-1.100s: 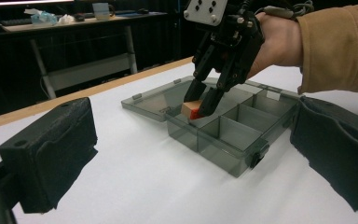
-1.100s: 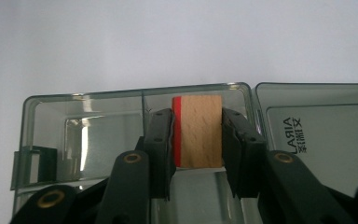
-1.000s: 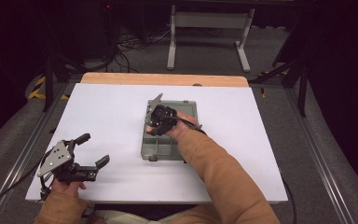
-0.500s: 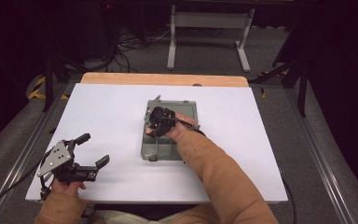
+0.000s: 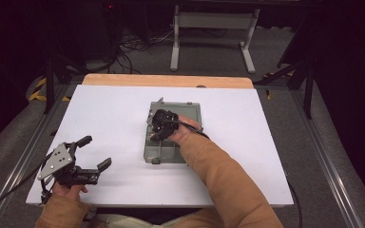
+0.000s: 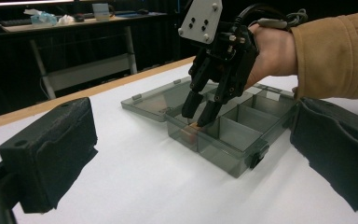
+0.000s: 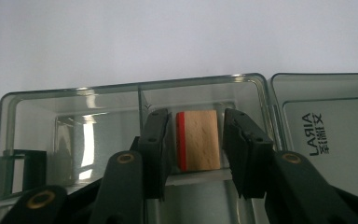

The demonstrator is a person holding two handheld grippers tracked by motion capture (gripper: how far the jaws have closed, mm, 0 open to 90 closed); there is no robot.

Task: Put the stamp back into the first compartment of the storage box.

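The right claw (image 7: pixel 193 156) has just been opening around the wooden block (image 7: pixel 199 139) in the box's (image 5: pixel 190 111) corner compartment; the left claw (image 5: pixel 95 153) gapes empty near the surface's (image 5: pixel 266 142) front-left corner.

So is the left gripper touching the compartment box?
No: in the high view the left gripper sits near the table's front left corner, well apart from the compartment box where the right gripper works.

Glossy plastic box (image 7: pixel 74 135) — probably-wooden block (image 7: pixel 200 139)

One compartment box (image 5: pixel 190 114), one wooden block (image 7: pixel 200 139), two grippers (image 5: pixel 83 156)
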